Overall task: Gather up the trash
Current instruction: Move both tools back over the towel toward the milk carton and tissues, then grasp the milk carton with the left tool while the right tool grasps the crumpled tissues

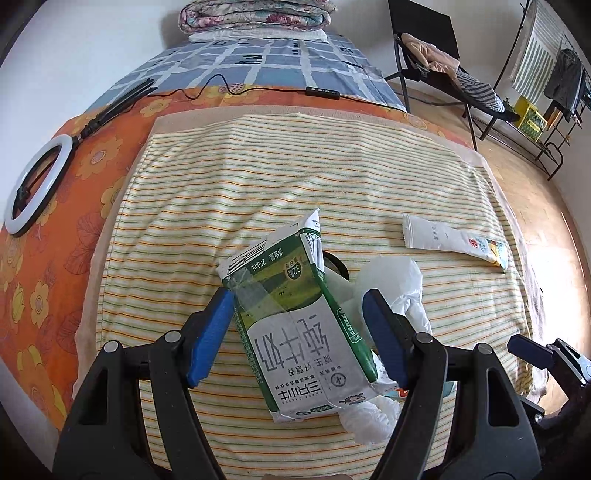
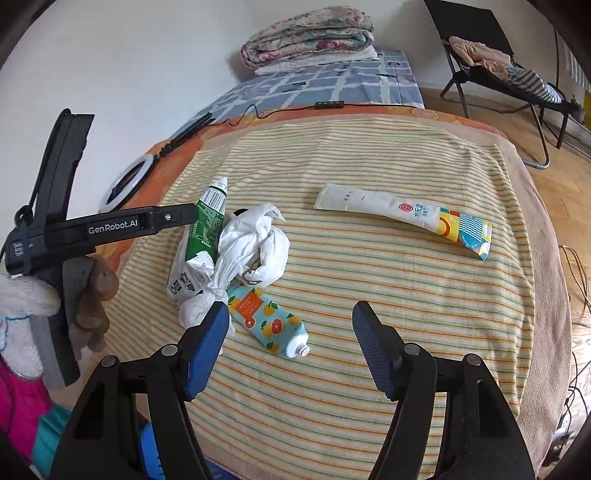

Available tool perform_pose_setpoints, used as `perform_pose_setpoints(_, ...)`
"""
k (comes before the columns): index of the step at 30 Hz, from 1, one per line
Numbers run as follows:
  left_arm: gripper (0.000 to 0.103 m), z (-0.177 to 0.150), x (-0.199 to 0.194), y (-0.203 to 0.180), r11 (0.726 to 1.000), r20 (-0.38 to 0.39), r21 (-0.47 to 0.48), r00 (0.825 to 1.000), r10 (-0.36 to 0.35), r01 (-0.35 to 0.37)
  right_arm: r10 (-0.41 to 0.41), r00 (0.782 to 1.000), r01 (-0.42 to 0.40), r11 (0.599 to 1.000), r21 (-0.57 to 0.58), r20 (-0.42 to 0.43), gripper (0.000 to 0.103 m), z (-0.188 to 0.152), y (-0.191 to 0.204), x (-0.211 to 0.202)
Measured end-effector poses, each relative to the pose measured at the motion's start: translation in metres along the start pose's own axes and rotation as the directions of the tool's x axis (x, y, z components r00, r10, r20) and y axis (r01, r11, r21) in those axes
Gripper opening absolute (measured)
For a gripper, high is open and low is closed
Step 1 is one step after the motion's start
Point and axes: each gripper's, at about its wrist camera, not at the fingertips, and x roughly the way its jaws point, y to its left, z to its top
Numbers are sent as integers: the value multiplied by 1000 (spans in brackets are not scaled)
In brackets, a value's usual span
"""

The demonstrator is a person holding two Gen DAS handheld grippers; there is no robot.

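Note:
A crushed green-and-white milk carton (image 1: 295, 332) lies on a striped towel (image 1: 258, 166), leaning on a crumpled white plastic bag (image 1: 395, 280). My left gripper (image 1: 297, 299) is open, its blue pads (image 1: 210, 332) on either side of the carton without pressing it. In the right wrist view the carton (image 2: 205, 229) and bag (image 2: 255, 243) sit left of centre, with a capless fruit-print tube (image 2: 266, 321) just below them. My right gripper (image 2: 291, 308) is open and holds nothing; the tube lies between its fingers, nearer the left pad. A long white sachet (image 2: 406, 218) lies farther right.
The towel (image 2: 369, 295) covers an orange floral sheet on a bed. A ring light (image 1: 33, 184) with its cable lies at the left. A folded quilt (image 1: 255, 14) sits at the far end. A folding chair (image 1: 436, 55) stands on the wooden floor to the right.

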Motion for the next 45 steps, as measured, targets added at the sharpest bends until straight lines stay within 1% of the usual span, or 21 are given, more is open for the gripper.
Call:
perform_pose_setpoints(4,74,-1,11,1,1000,-14,14,1000,26,-25,16,1000,-16,1000,25,-16,69,4,-4,9)
perform_pose_setpoints(6,74,-3,12,4,999,-10,18,1000,30,-30,23,999,-22,999,38,-22,69,6,-6,14)
perform_pose_setpoints(9,70,-4,7,12,1000,0,4,1000,19,-19,36,999,-34,998,55,-28,69,10,-6,20)
perform_pose_setpoints(15,70,-8,-13,29,1000,39,7,999,21,-21,71,997,-68,994,81,-28,69,18,-1,30)
perform_pose_setpoints(21,69,-14,-26,56,1000,40,-23,999,16,-15,122,992,-117,982,146,-27,69,25,0,43)
perform_pose_setpoints(23,69,-17,-29,66,999,38,-48,999,3,-1,136,990,-130,979,157,-28,68,27,2,47)
perform_pose_setpoints(26,69,-19,-29,75,996,18,-78,999,-51,52,139,990,-132,979,155,-37,62,30,7,55)
perform_pose_setpoints(29,69,-20,-30,76,995,17,-81,998,-56,57,123,991,-115,982,147,-44,58,30,12,61)
perform_pose_setpoints(33,69,-22,-32,78,995,16,-81,998,-61,62,131,990,-121,976,180,-46,44,31,7,66)
perform_pose_setpoints(36,69,-24,-34,87,993,15,-98,998,-62,63,139,989,-128,973,193,-44,44,32,4,67)
perform_pose_setpoints(38,69,-26,-34,94,989,10,-123,997,-79,79,139,989,-128,973,193,-45,42,32,3,68)
perform_pose_setpoints(41,69,-28,-33,100,982,4,-155,994,-106,105,149,987,-136,971,196,-52,37,32,2,71)
perform_pose_setpoints(43,70,-28,-33,102,980,-2,-164,993,-117,115,157,986,-143,969,202,-53,37,32,2,73)
perform_pose_setpoints(44,70,-28,-33,103,979,-3,-167,993,-118,116,161,986,-147,968,204,-53,34,33,2,74)
perform_pose_setpoints(45,70,-29,-33,104,978,-4,-173,993,-122,119,163,985,-149,967,205,-53,30,33,2,74)
